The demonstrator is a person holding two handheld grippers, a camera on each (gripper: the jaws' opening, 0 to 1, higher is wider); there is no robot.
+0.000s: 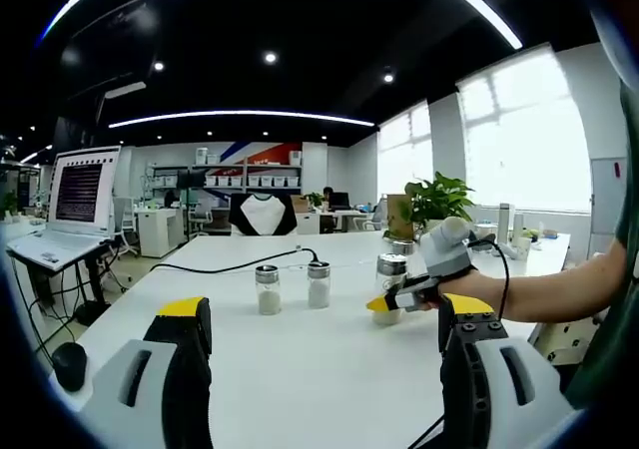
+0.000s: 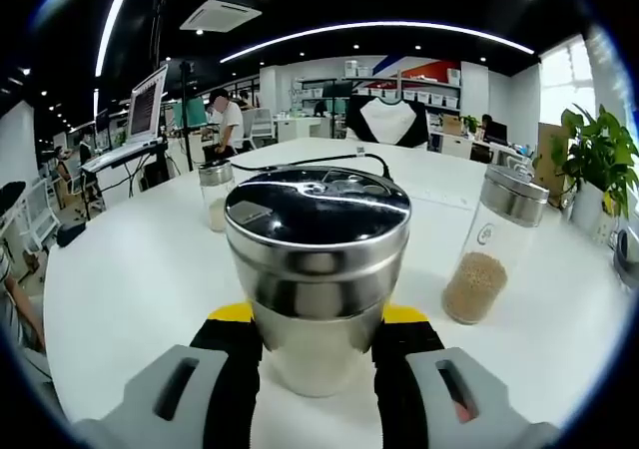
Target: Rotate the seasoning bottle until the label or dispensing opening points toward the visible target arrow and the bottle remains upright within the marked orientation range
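The wide white tabletop point(image 1: 329, 369) carries three glass seasoning bottles with steel lids, with a black cable point(image 1: 230, 265) trailing toward its far edge and a leafy green potted plant point(image 1: 431, 202) at the far right corner. In the right gripper view, the right gripper point(image 2: 318, 354) has its jaws closed against the sides of the nearest steel-lidded seasoning bottle point(image 2: 318, 269), which stands upright toward the near edge, with a grain-filled glass bottle point(image 2: 486, 259) beside it and a white-powder glass bottle point(image 2: 216, 196) farther off. The left gripper point(image 1: 319, 354) hovers over the near edge with its jaws spread wide, holding nothing
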